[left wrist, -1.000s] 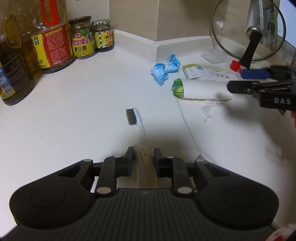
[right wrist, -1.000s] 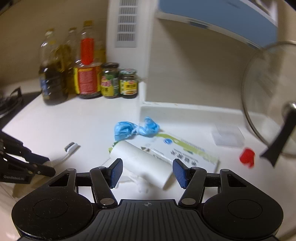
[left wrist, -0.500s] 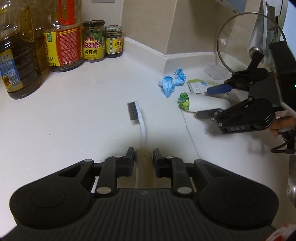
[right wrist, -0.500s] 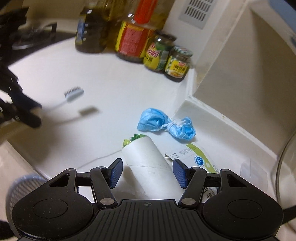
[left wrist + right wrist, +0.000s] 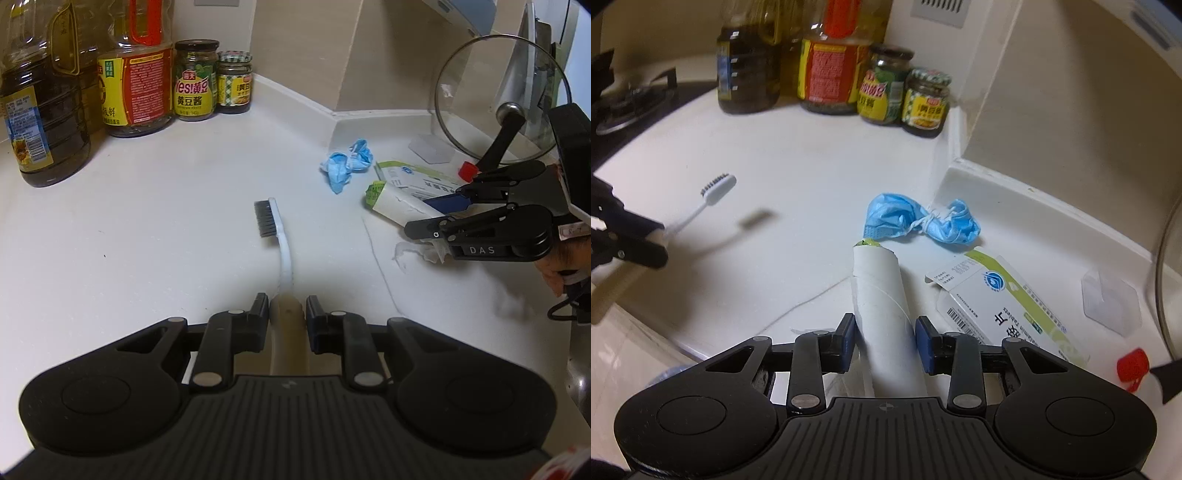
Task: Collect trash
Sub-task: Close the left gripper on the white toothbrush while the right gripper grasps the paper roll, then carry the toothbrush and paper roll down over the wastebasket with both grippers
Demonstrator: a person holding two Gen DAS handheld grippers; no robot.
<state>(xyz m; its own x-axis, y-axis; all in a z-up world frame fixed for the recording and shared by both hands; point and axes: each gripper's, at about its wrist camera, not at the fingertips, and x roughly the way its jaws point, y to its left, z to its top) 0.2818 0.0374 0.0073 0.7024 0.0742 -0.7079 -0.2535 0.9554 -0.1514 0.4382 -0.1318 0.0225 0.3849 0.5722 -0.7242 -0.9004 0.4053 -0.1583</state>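
The left gripper (image 5: 286, 308) held its jaws clamped on a toothbrush (image 5: 277, 236), lifted above the white surface (image 5: 147, 229). To the right, the right gripper (image 5: 885, 341) had just been closing its jaws around a cardboard tube (image 5: 882, 306), its pads meeting the tube's sides, with a crumpled blue mask (image 5: 919, 221) lying just beyond.

On the tabletop (image 5: 147, 229), bottles (image 5: 133, 74) and jars (image 5: 194, 81) stand in a row along the back edge, toward the far left corner. The mask (image 5: 916, 221) lies near the inner corner where the back edge steps forward. Just in front of it lies the cardboard tube (image 5: 882, 295), with the box (image 5: 1004, 306) beside it on the right. The toothbrush (image 5: 275, 236) is left of the tube, well apart from it. The lid (image 5: 498, 99) leans at the far right, behind the box.
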